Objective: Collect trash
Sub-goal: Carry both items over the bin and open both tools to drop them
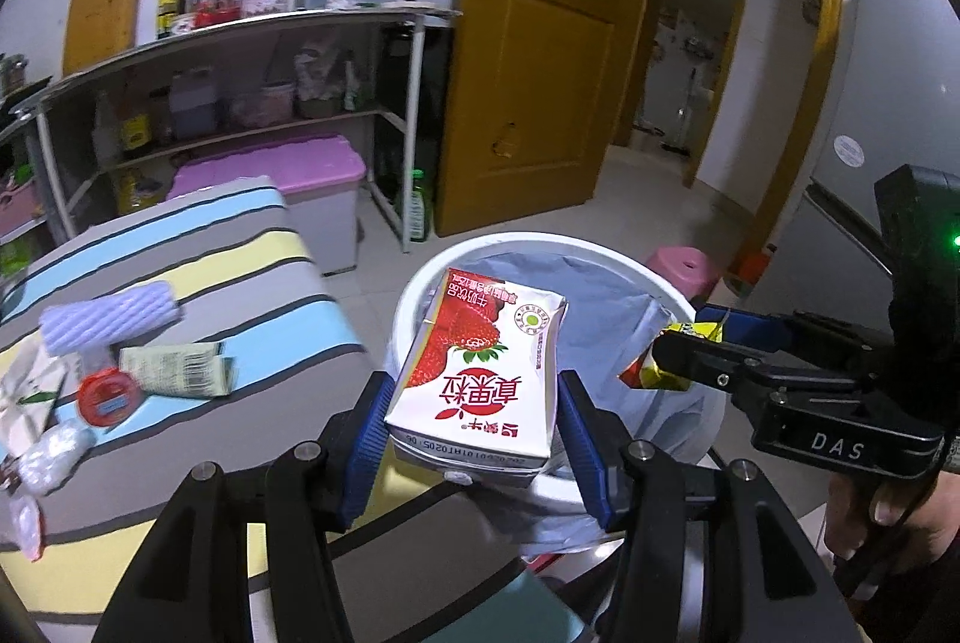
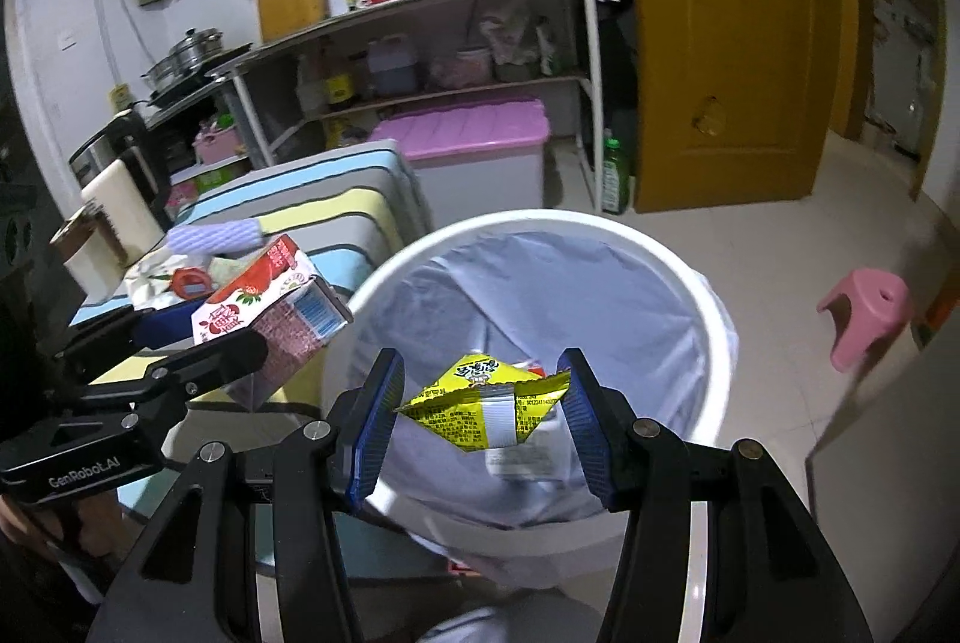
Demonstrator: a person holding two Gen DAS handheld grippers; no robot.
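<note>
White and red, the strawberry milk carton sits clamped between our left gripper pads, held at the near left rim of the white trash bin. Our right gripper pinches a crumpled yellow wrapper over the bin's blue liner. More litter lies left on the striped table.
</note>
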